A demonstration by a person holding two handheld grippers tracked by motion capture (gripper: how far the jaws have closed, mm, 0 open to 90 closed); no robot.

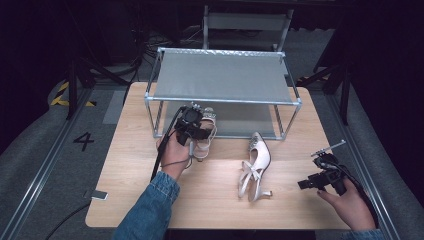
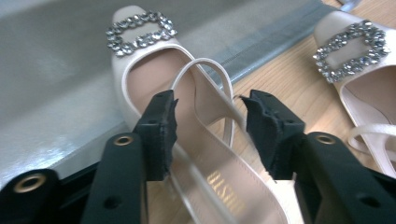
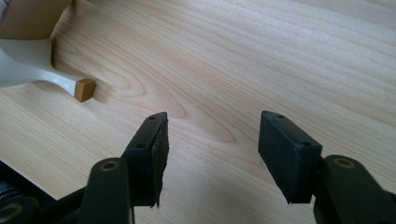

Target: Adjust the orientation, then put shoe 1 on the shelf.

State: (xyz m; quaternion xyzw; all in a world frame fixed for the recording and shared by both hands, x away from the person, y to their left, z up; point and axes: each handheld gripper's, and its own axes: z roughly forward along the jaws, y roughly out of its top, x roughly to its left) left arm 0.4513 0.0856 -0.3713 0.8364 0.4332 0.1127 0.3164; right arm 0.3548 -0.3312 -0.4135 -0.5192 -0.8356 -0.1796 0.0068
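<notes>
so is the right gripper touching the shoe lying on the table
Apart. The right gripper view shows the right gripper open over bare table, with the shoe's heel well away from its jaws.

On the floor [image 1: 40, 150] left of the table I read a black number "4" [image 1: 83, 141]. Inside the shoe [image 2: 196, 140] between my left gripper's jaws there is gold lettering [image 2: 227, 190] on the insole, cut off and upside down, so I cannot make out the word
</notes>
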